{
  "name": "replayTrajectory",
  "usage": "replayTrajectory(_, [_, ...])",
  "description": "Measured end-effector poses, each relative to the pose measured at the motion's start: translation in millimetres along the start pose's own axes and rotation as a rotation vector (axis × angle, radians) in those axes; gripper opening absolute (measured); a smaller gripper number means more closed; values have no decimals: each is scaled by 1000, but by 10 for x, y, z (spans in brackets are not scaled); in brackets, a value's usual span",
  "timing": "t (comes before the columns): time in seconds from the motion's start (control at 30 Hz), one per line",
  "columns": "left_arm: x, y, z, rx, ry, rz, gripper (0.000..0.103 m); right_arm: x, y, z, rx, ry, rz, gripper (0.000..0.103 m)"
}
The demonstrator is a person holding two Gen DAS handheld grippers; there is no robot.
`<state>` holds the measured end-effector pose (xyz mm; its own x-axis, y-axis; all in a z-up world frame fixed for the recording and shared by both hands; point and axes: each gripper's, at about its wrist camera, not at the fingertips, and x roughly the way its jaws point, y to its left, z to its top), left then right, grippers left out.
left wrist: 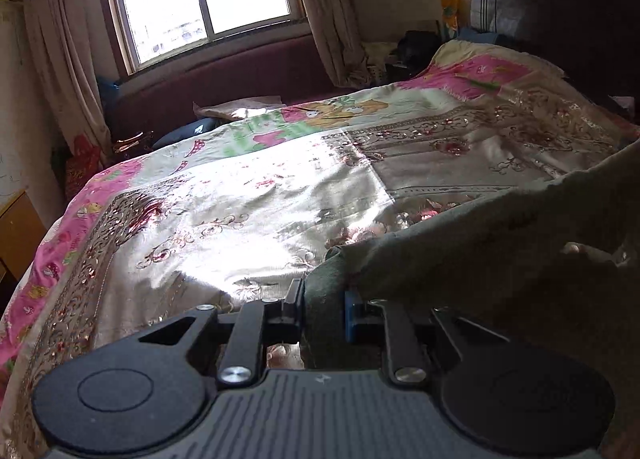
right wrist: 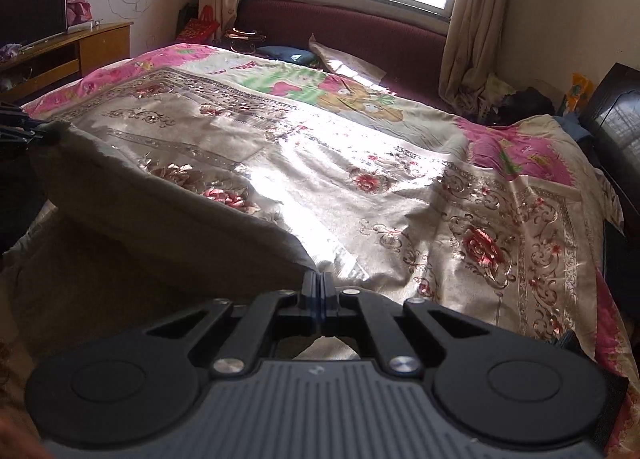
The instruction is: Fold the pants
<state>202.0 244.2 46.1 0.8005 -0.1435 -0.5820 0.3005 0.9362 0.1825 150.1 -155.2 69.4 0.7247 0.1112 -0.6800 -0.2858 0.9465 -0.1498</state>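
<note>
The pants (left wrist: 500, 243) are a dull grey-green, soft, matte fabric, held up off the near side of the bed (left wrist: 240, 195), above its shiny floral bedspread (right wrist: 360, 179). Their upper edge is stretched between the two grippers, so the long axis of the visible part runs left to right across the near edge of the bed, and the rest of the cloth hangs down toward the near side. The left gripper (left wrist: 322, 313) is clenched on a thick bunched fold of the pants, which fills the gap between its fingers. From there, in the left wrist view, the fabric rises to the right in a taut, slightly frayed-looking edge. The right gripper (right wrist: 319, 293) has its fingers pressed together on a thin corner of the pants (right wrist: 168, 219), and in its view the cloth slopes up and away to the left toward the other gripper.
</note>
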Motion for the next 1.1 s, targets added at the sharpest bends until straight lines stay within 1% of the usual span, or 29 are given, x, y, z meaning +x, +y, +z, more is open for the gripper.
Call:
replayTrajectory(0.1, [-197, -105, -377, -34, 38, -14, 35, -72, 339, -445, 10, 74, 68, 2])
replayTrajectory(0.2, [-304, -194, -748, -37, 87, -6, 35, -29, 524, -783, 58, 147, 113, 2])
replayTrajectory(0.23, [-306, -219, -840, -32, 100, 6, 35, 22, 602, -895, 40, 183, 108, 2])
replayTrajectory(0.27, [-303, -245, -903, -19, 104, 18, 36, 59, 687, -988, 0, 200, 84, 2])
replayTrajectory(0.33, [-318, -365, -1047, 32, 101, 42, 36, 122, 843, -1138, -65, 238, 72, 3])
replayTrajectory(0.43, [-338, -550, -1141, 156, 89, 82, 37, 223, 959, -1230, -91, 307, 87, 5])
replayTrajectory(0.53, [-402, -605, -1191, 219, 97, 88, 40, 197, 1031, -1280, -161, 329, 92, 6])
replayTrajectory(0.6, [-461, -594, -1233, 238, 102, 105, 46, 171, 1022, -1288, -184, 333, 80, 8])
replayTrajectory(0.73, [-581, -563, -1332, 223, 120, 128, 48, 113, 982, -1261, -171, 346, 55, 10])
replayTrajectory(0.83, [-586, -565, -1369, 211, 114, 139, 48, 13, 1027, -1179, -188, 313, 54, 10])
replayTrajectory(0.9, [-546, -619, -1376, 240, 90, 167, 48, -24, 1093, -1090, -205, 287, 68, 10])
replayTrajectory(0.93, [-531, -637, -1368, 249, 82, 172, 48, -22, 1157, -994, -217, 270, 85, 11])
replayTrajectory(1.03, [-520, -657, -1322, 257, 47, 162, 48, 23, 1343, -644, -248, 181, 155, 24])
replayTrajectory(1.07, [-526, -663, -1320, 267, 41, 166, 48, 74, 1426, -499, -264, 149, 176, 30])
replayTrajectory(1.1, [-538, -673, -1325, 291, 31, 172, 48, 142, 1493, -355, -281, 118, 199, 34])
